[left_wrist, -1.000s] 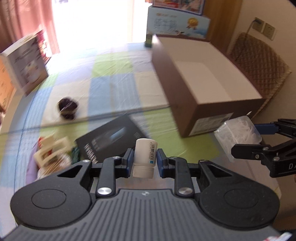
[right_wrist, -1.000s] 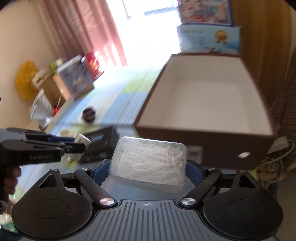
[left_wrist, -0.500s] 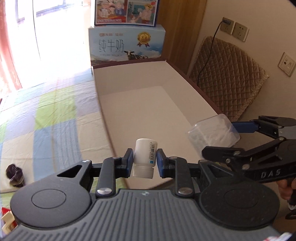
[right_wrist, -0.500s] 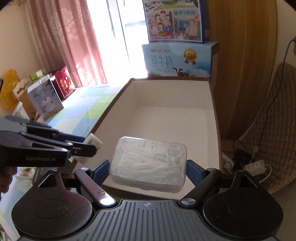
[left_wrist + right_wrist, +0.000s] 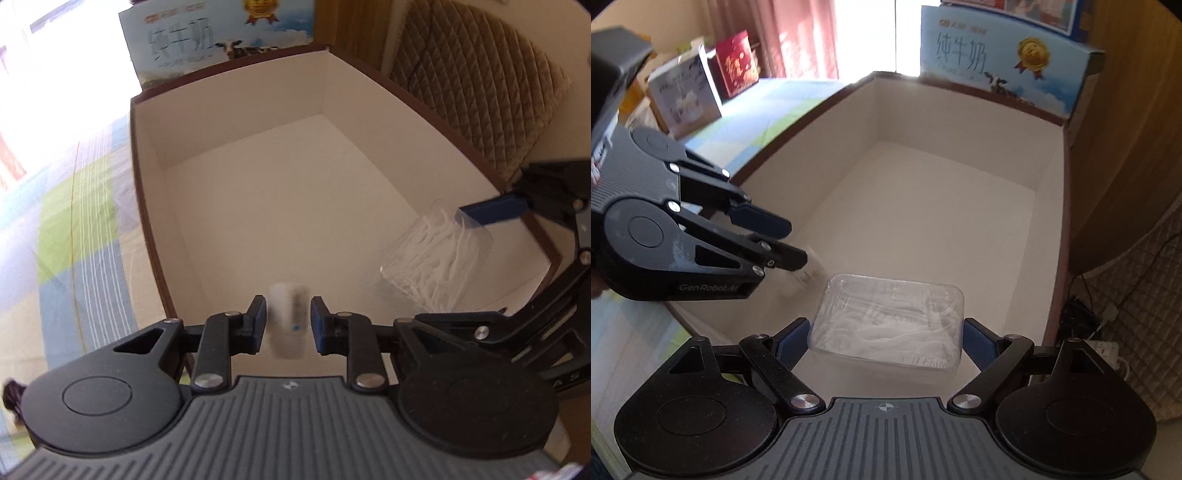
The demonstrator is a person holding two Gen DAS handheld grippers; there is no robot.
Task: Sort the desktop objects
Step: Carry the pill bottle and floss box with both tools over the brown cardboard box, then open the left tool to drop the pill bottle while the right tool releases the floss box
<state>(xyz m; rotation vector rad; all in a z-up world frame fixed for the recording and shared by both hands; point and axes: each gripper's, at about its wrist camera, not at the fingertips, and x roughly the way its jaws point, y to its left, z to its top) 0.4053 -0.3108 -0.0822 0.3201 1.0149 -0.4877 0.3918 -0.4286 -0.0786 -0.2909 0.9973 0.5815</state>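
Note:
My left gripper (image 5: 288, 319) is shut on a small white bottle (image 5: 288, 319) with a printed label, which looks blurred. It hangs over the near left part of the open cardboard box (image 5: 147, 221), brown outside and white inside. My right gripper (image 5: 886, 332) is shut on a clear plastic case of white floss picks (image 5: 886, 325), held flat above the box floor (image 5: 923, 206). In the left wrist view the case (image 5: 439, 254) and the right gripper (image 5: 443, 266) are at the right. In the right wrist view the left gripper (image 5: 796, 245) and the bottle (image 5: 809, 277) are at the left.
A blue milk carton (image 5: 997, 62) stands behind the box. A quilted chair back (image 5: 480, 85) and a power strip (image 5: 1104, 347) lie to its right. The checked tablecloth (image 5: 74, 221) spreads to the left, with gift boxes (image 5: 683, 92) at the far left and a dark object (image 5: 11, 395).
Both grippers have swung from over the tablecloth to above the inside of the box, still carrying the bottle and the floss case. The bottle now looks blurred.

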